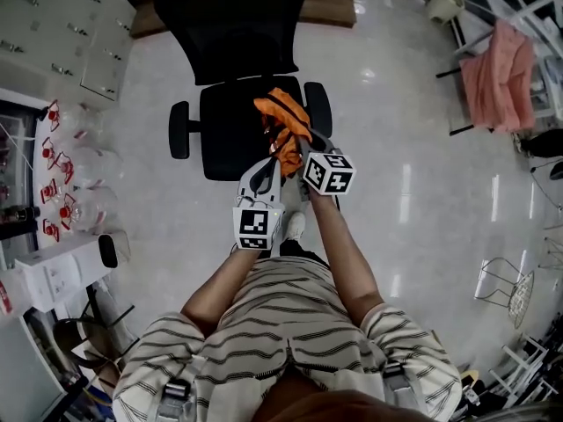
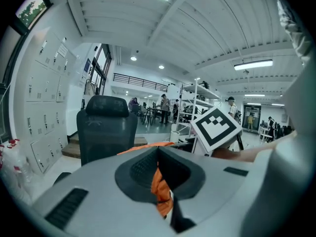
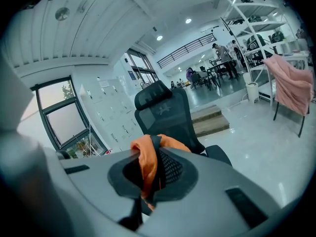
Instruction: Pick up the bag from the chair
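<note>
- The left gripper is pinching a fold of the orange bag; its jaws are sitting close together, with the cloth squeezed in the narrow gap between them (the left gripper view shows this plainly).
- The right gripper is clamping another bunch of the same bag; its jaws are all but closed, and orange cloth with a dark strap is bulging up over them.
- In the head view both grippers are pointing away from the person toward the chair; they are lying side by side and near each other, with the right one reaching a little farther.
- The bag is hanging bunched at the two sets of tips, over the right near part of the black seat; from above it cannot be told whether its lower end is touching the seat.
- The chair is standing with its tall backrest on the far side and an armrest on each side (left and right) of the seat.
- The right gripper's marker cube is showing just right of the left jaws in the left gripper view.
- The person, wearing a striped shirt, is standing at the near edge with both forearms stretching forward.
- A pink cloth is draping over a rack at the far right; the pale floor is shining under the ceiling lights.
</note>
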Action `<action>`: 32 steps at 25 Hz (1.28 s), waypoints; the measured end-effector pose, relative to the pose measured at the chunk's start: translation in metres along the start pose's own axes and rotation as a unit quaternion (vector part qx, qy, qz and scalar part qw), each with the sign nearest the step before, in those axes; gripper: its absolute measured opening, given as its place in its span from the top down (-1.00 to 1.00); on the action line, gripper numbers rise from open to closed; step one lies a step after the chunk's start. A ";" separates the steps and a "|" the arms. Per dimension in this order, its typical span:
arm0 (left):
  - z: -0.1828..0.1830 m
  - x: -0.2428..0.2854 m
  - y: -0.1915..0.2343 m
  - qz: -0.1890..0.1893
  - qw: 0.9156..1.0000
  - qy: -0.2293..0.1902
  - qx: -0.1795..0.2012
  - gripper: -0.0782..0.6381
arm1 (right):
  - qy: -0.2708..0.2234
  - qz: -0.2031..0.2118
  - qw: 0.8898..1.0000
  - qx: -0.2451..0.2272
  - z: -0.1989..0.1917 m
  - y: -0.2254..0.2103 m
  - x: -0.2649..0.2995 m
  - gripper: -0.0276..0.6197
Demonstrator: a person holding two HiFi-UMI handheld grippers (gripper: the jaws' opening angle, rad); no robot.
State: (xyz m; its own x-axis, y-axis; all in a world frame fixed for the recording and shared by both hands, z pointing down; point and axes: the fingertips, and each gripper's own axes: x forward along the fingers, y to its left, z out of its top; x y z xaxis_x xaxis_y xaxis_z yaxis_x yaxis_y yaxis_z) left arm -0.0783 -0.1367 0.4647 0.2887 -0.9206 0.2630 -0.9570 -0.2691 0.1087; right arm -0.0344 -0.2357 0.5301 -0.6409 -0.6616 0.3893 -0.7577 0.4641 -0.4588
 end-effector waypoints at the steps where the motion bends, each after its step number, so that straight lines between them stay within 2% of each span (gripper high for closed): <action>1: 0.003 0.000 0.000 0.001 1.000 -0.004 0.000 0.72 | -0.002 0.002 1.000 -0.002 0.002 0.002 -0.002 0.86; 9: 0.016 -0.010 -0.004 0.002 1.000 -0.017 0.015 0.72 | -0.017 0.014 1.000 -0.012 0.018 0.019 -0.020 0.85; 32: 0.050 -0.021 -0.004 0.003 0.998 -0.052 0.020 0.72 | -0.050 0.038 0.998 -0.028 0.050 0.050 -0.055 0.86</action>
State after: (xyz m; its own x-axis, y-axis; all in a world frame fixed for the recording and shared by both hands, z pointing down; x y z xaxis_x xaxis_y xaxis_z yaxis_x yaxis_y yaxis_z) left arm -0.0824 -0.1305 0.4108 0.2796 -0.9461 0.1634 -0.9599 -0.2718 0.0685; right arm -0.0309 -0.2062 0.4456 -0.6842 -0.6766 0.2721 -0.7142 0.5459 -0.4381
